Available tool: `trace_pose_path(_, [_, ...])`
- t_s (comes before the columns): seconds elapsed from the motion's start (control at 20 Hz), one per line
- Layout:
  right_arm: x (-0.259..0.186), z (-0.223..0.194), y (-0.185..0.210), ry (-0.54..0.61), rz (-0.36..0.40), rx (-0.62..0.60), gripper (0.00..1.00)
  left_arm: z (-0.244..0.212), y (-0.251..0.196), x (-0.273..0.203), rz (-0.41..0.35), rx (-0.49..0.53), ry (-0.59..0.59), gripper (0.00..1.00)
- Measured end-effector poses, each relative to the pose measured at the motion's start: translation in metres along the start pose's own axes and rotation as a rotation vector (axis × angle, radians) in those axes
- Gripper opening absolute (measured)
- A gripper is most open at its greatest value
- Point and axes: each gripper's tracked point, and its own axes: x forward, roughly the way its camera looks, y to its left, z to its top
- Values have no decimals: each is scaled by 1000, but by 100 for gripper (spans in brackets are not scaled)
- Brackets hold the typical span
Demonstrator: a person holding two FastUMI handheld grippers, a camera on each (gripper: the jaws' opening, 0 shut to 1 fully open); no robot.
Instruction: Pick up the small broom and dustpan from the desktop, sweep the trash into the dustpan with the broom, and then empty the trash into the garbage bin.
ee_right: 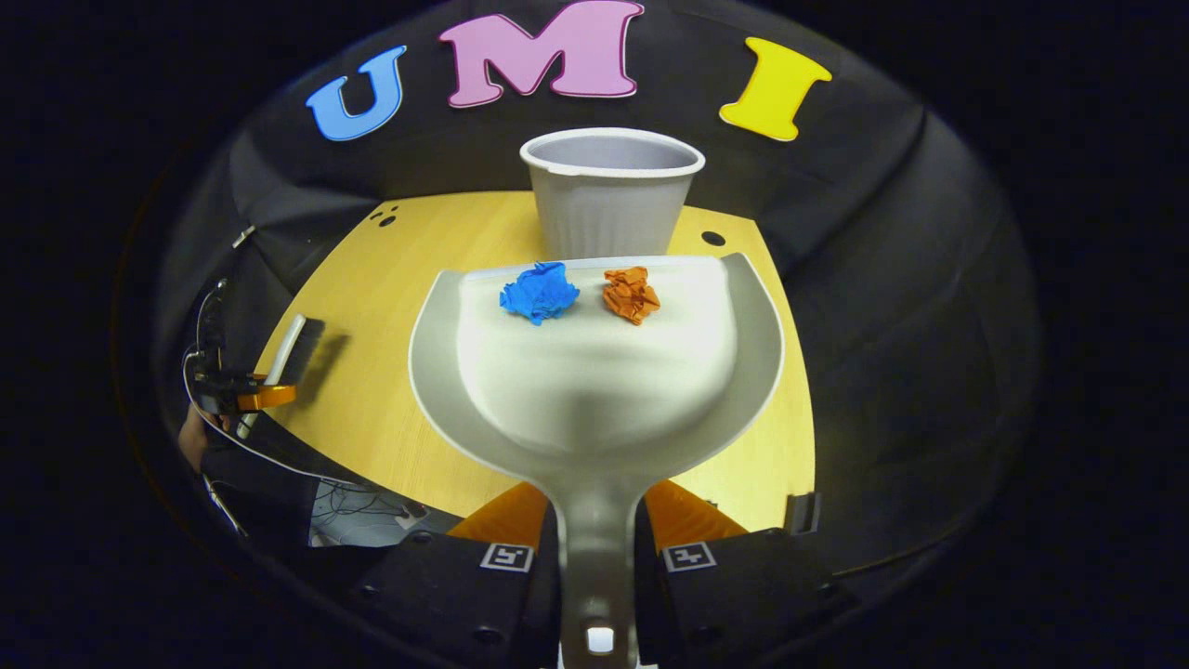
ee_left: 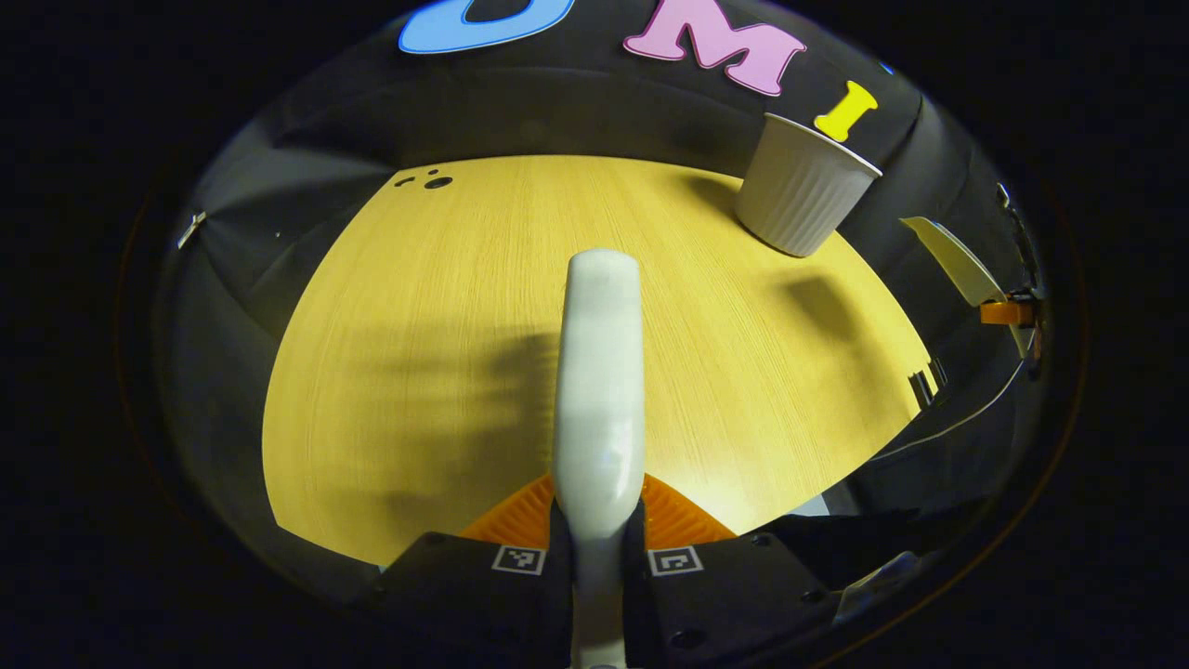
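We're clamping the smooth dustpan (ee_right: 594,372) handle in the right gripper (ee_right: 597,544), crumpled blue paper (ee_right: 540,292) and orange paper (ee_right: 631,294) near its lip, facing the ribbed bin (ee_right: 610,200). The left gripper (ee_left: 597,548) is pinching the broom (ee_left: 599,372) handle.

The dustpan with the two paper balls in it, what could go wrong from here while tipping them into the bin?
The blue paper ball and orange paper ball sit loose at the open lip of the dustpan, so a jolt might spill them short of the garbage bin. The lip could also knock the light bin over.
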Motion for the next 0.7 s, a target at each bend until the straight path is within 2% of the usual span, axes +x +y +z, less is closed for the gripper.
trace_pose_path(0.1, [-8, 13, -15, -17, -1, 14, 35, 7, 1, 0, 20, -22, -4, 26])
trace_pose_path(0.25, [-14, 54, -43, -44, -18, 6, 39, 15, -4, -1, 24, -53, -10, 24])
trace_pose_path(0.3, [-16, 67, -51, -56, -26, 4, 36, 17, -4, 0, 29, -54, -6, 26])
trace_pose_path(0.35, [-18, 79, -54, -69, -26, 3, 39, 20, -5, 1, 37, -51, -6, 26])
trace_pose_path(0.45, [-21, 106, -63, -98, -26, -2, 35, 22, -8, 1, 40, -51, -5, 26])
trace_pose_path(0.6, [-15, 141, -88, -115, -117, -59, 35, 22, -7, 1, 72, -59, 16, 26])
trace_pose_path(0.65, [-14, 153, -93, -127, -143, -65, 39, 24, -8, -2, 88, -48, 9, 26])
trace_pose_path(0.7, [-9, 169, -93, -139, -144, -60, 35, 29, -13, -3, 86, -50, 0, 27])
